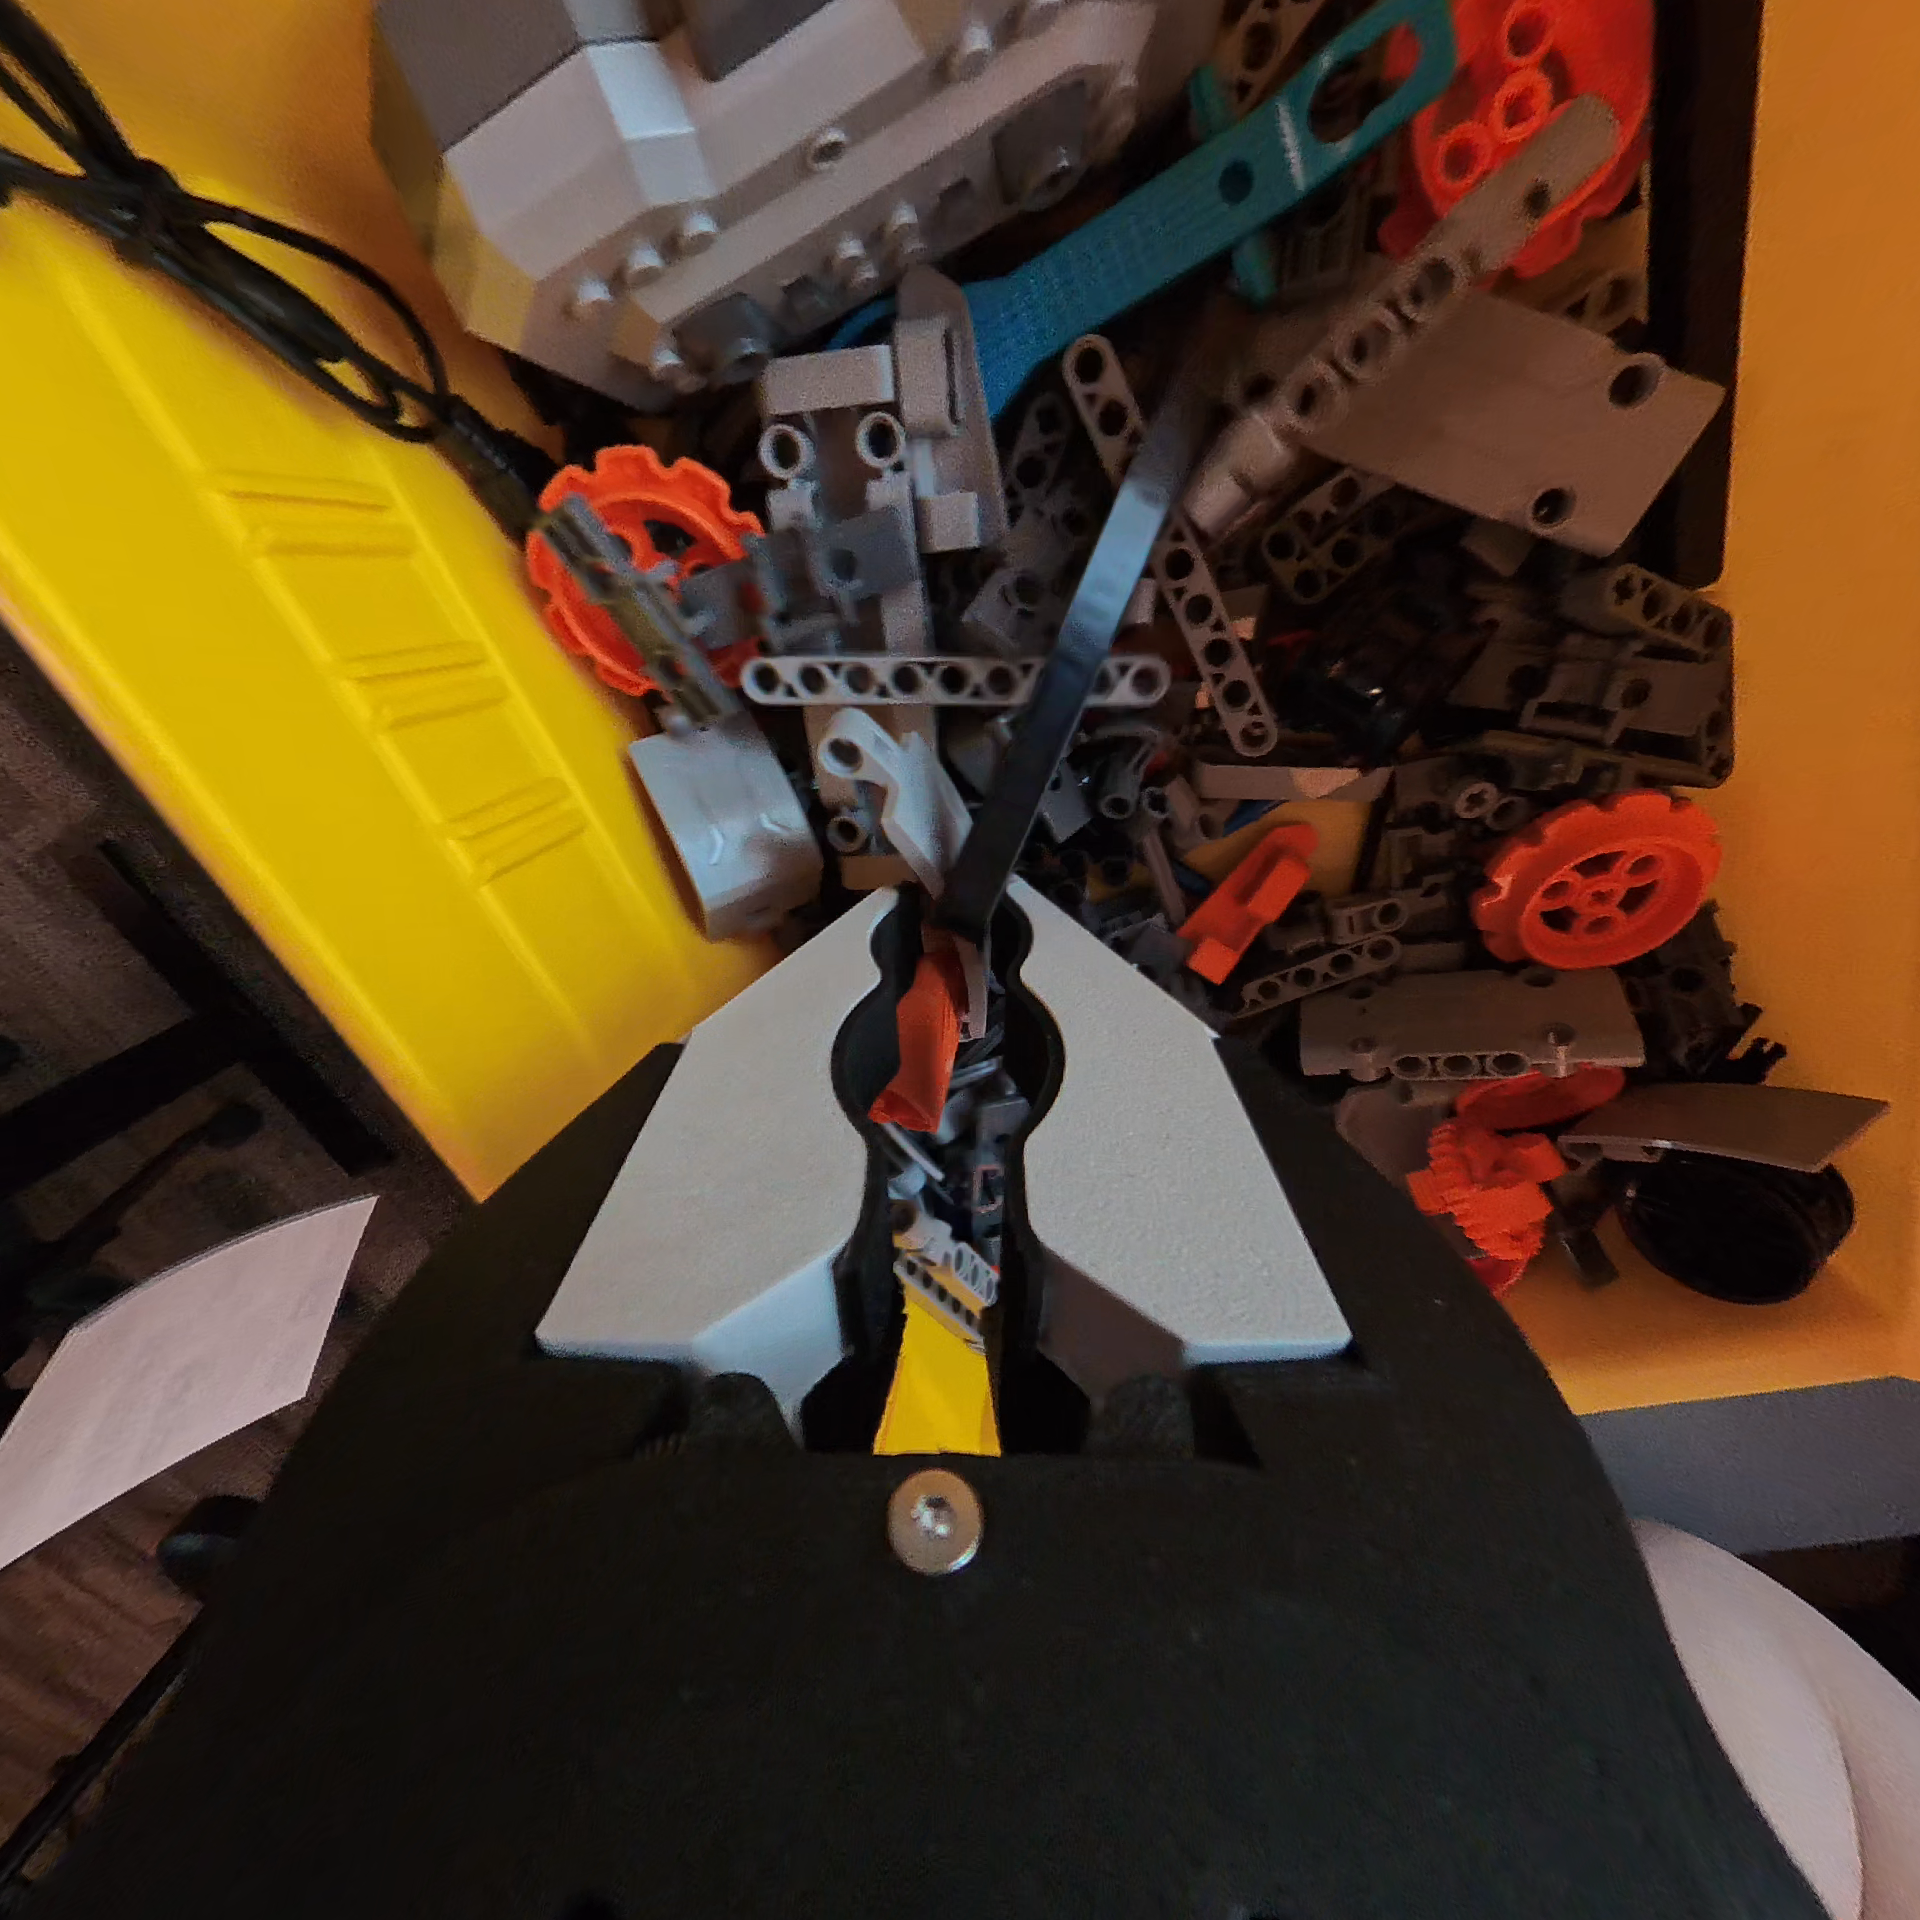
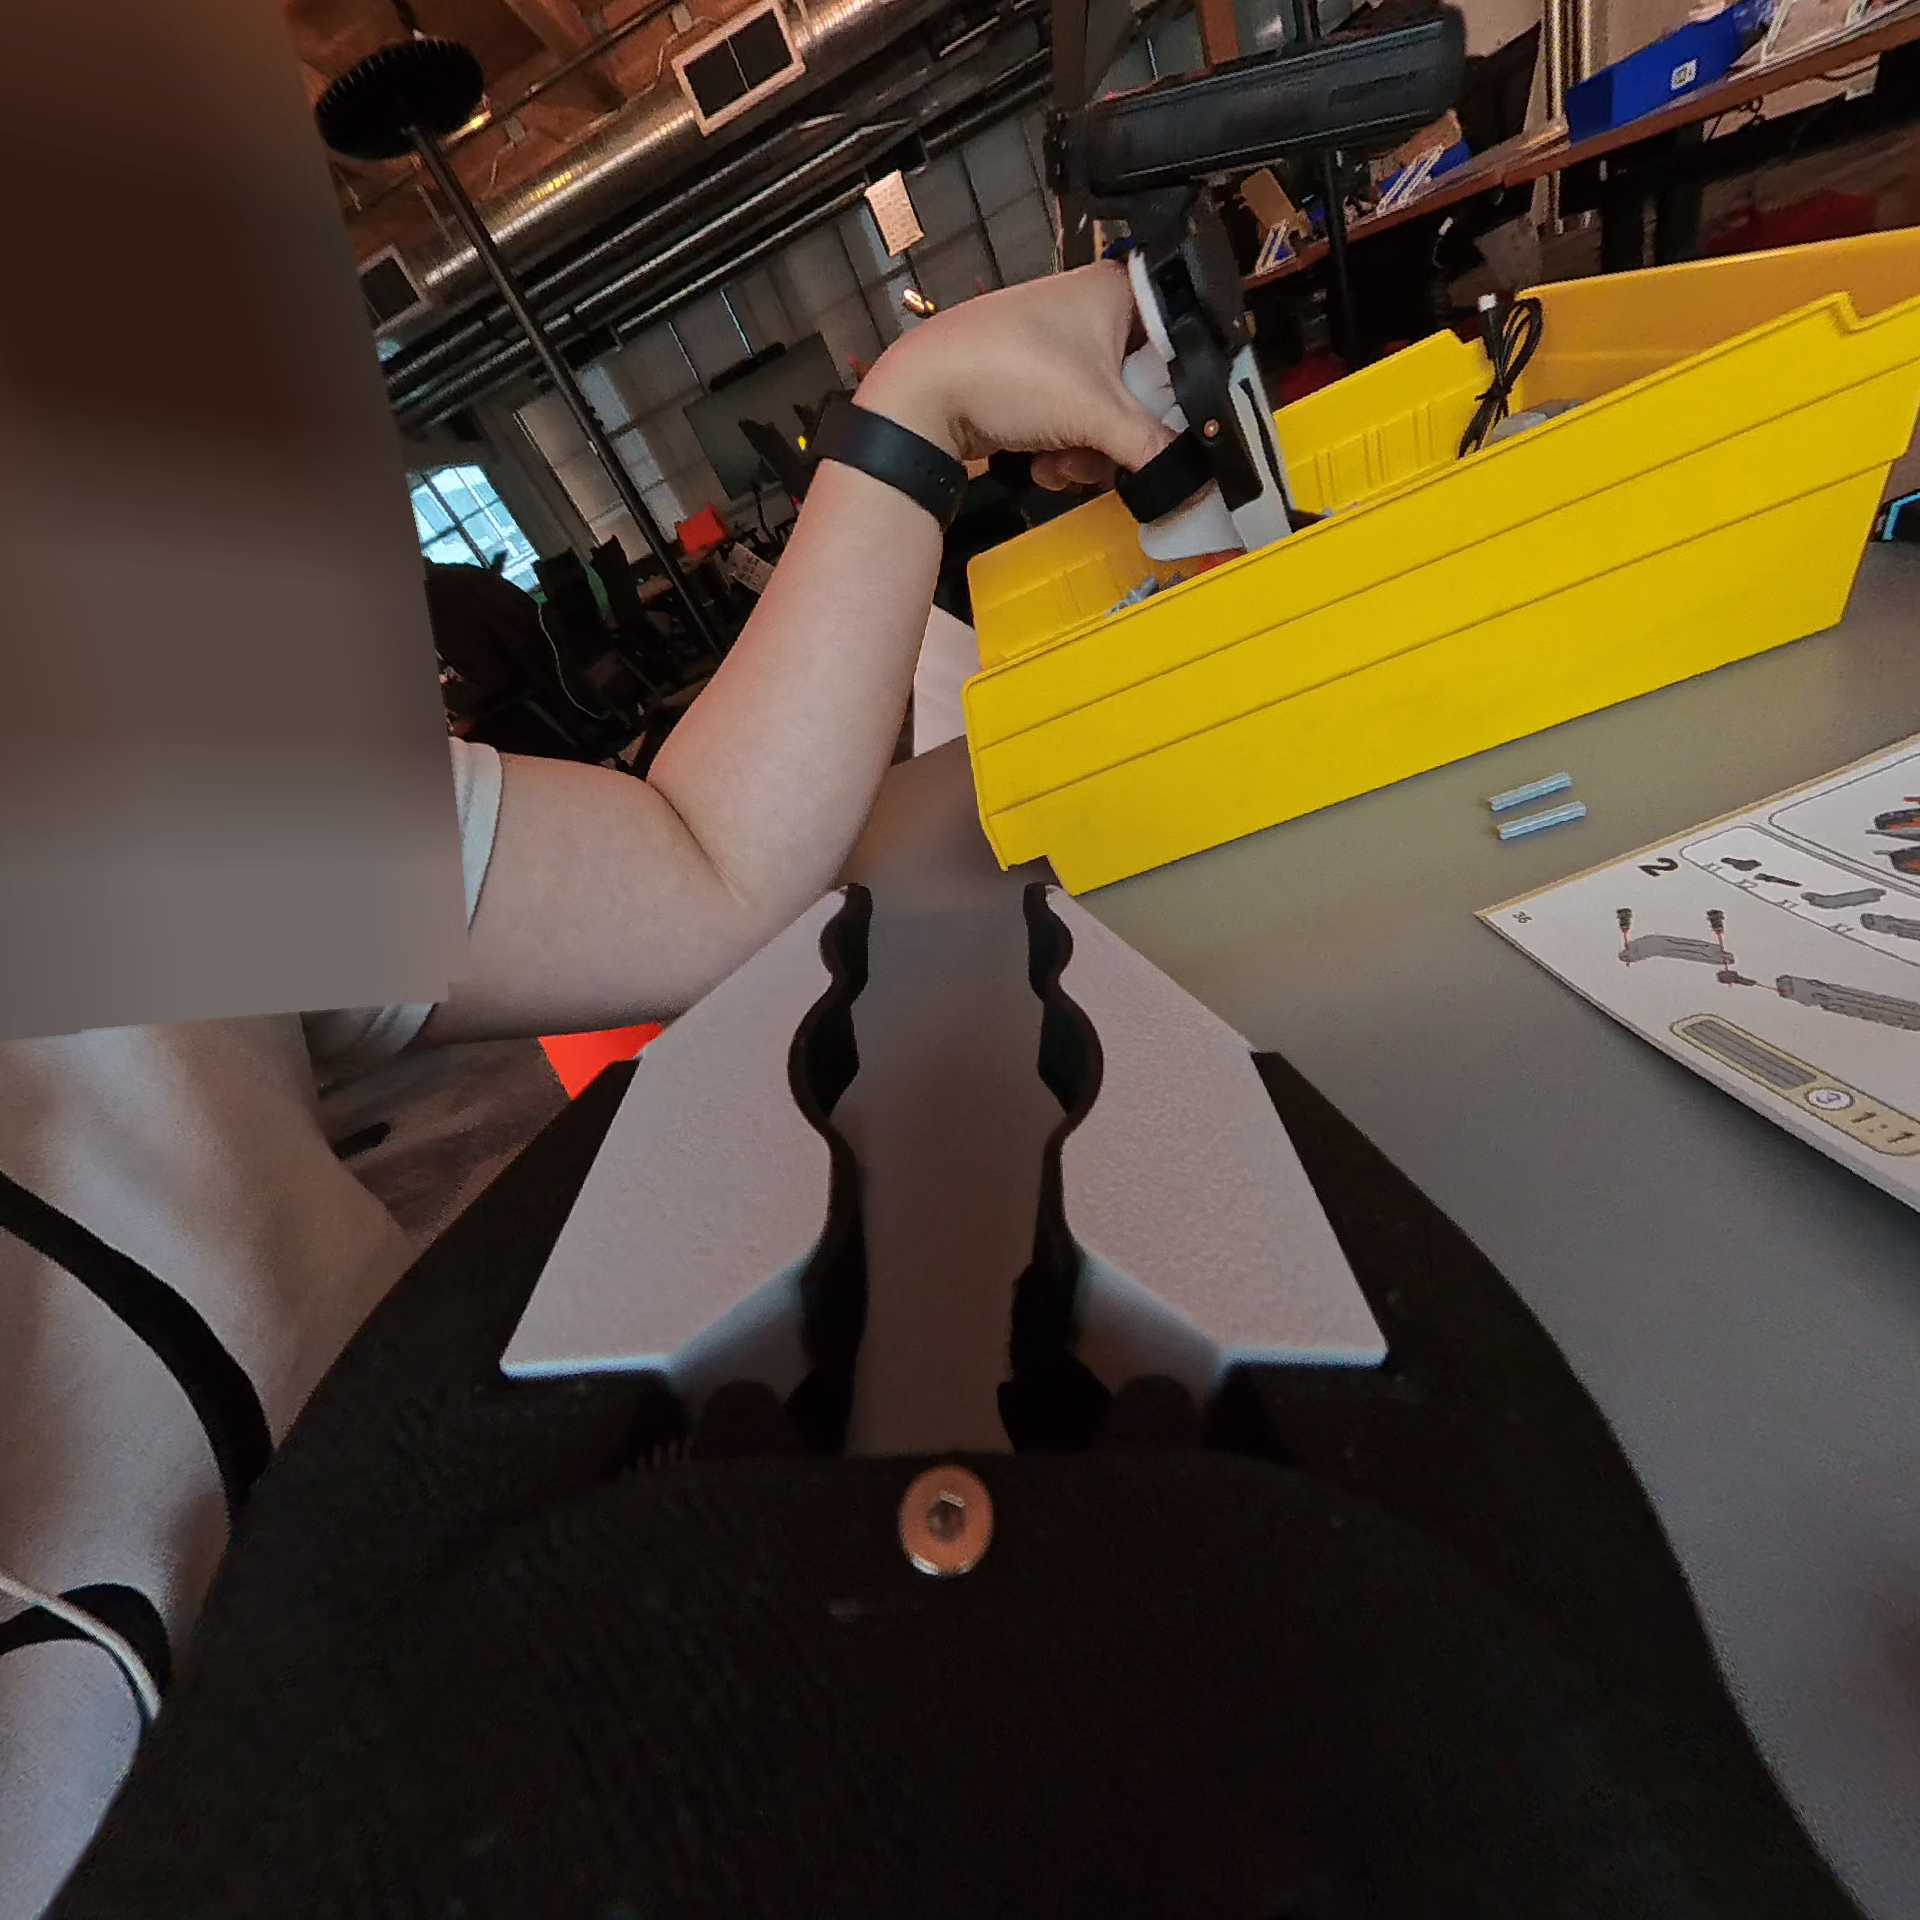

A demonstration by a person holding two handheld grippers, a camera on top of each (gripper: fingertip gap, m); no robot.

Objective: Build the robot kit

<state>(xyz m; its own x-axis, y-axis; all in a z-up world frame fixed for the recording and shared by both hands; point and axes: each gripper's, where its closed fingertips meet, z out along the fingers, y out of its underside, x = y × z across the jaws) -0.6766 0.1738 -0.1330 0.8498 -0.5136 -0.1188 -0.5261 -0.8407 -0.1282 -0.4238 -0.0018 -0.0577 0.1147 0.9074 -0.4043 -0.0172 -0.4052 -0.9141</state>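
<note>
My left gripper (image 1: 961, 914) points down into a yellow bin (image 1: 312, 675) filled with grey, black and orange building parts. Its jaws are almost together and pinch the near end of a long thin black strip (image 1: 1101, 582), which slants up and right over the pile. An orange piece (image 1: 920, 1029) lies below, seen through the gap between the fingers. My right gripper (image 2: 945, 904) is open and empty above the grey table (image 2: 1351, 1039), apart from the bin (image 2: 1403, 665). In the right wrist view a hand holds the left gripper (image 2: 1195, 457) inside the bin.
The pile holds a large white and grey block (image 1: 727, 177), a teal flat tool (image 1: 1195, 218) and orange wheels (image 1: 1600, 883). A black cable (image 1: 260, 281) hangs over the bin's wall. On the table lie two short light-blue rods (image 2: 1538, 805) and an instruction sheet (image 2: 1766, 987). There is about 30 centimetres between the tips of the two grippers.
</note>
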